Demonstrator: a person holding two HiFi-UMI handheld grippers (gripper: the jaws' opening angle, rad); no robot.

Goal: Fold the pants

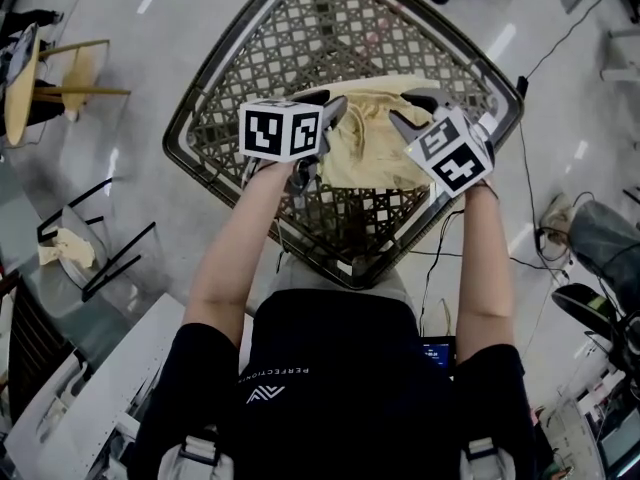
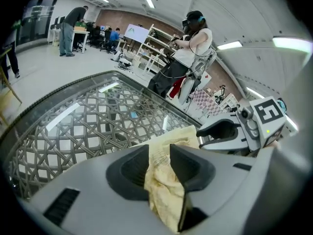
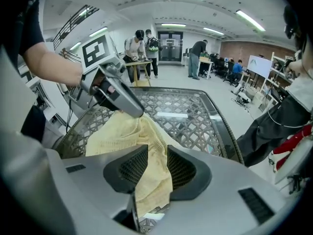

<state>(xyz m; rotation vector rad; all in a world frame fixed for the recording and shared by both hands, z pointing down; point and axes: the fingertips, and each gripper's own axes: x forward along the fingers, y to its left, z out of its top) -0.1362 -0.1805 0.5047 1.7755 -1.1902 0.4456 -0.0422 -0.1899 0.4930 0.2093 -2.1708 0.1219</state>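
Pale yellow cloth catches the eye first. The soft, crumpled yellow pants are about the middle of the square glass-topped counter with its dark woven lattice frame, a little toward the corner where the person stands.

On the left, the left gripper angles downward, and its fingers are clamped on a bunched edge of the fabric, which fills the gap between them. On the right, the right gripper has the opposite side, its fingers pinching a fold that hangs below them.

From where I stand, each side seems to be gripped so that the cloth spans the two tools and lifts off the glass. That would let one half be carried over the other as a single flat layer. The fold itself does not look made yet: the fabric is still rumpled between the two holds.
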